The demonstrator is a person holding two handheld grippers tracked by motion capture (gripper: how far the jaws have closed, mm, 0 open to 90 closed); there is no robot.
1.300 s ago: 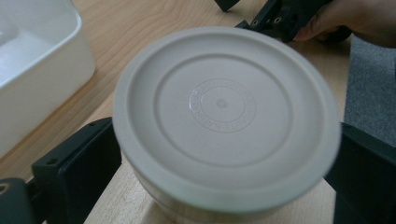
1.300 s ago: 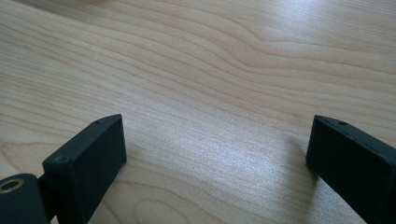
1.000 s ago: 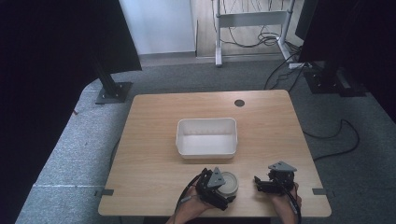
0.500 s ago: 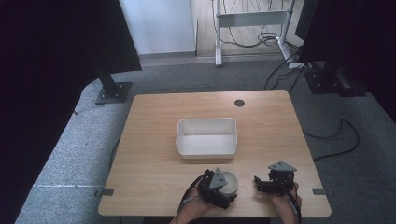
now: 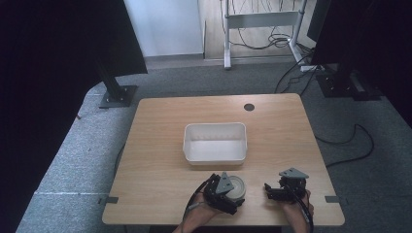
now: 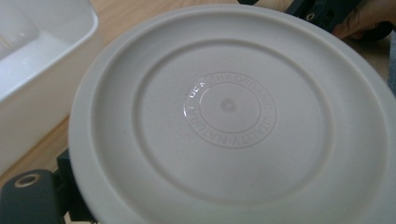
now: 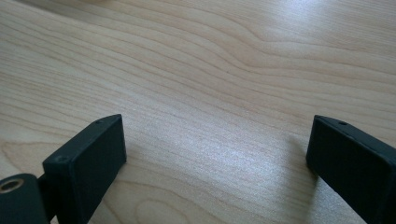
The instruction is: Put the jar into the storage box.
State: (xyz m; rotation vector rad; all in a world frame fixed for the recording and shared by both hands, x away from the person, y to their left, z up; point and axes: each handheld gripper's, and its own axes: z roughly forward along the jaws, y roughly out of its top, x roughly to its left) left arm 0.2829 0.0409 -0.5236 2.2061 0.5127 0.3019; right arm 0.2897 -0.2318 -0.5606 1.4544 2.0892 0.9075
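Note:
A round off-white tub (image 5: pixel 238 187) sits near the table's front edge, just in front of the white rectangular bin (image 5: pixel 214 141). My left gripper (image 5: pixel 227 195) is shut on the tub. In the left gripper view the tub's circular face (image 6: pixel 229 107), with embossed lettering around its centre, is very close and one black jaw shows at the lower left. The other jaw is hidden behind the tub. To the right, my right gripper (image 5: pixel 270 190) is open just above bare wood. In its own view the right gripper (image 7: pixel 215 140) has nothing between its jaws.
The white bin is empty and stands in the middle of the wooden table (image 5: pixel 160 121). A round cable hole (image 5: pixel 249 107) lies near the far edge. Dark stands and cables are on the carpet beyond the table.
Hardly anything differs. The left gripper and the tub have shifted very slightly away from the front edge. The right gripper has stayed put.

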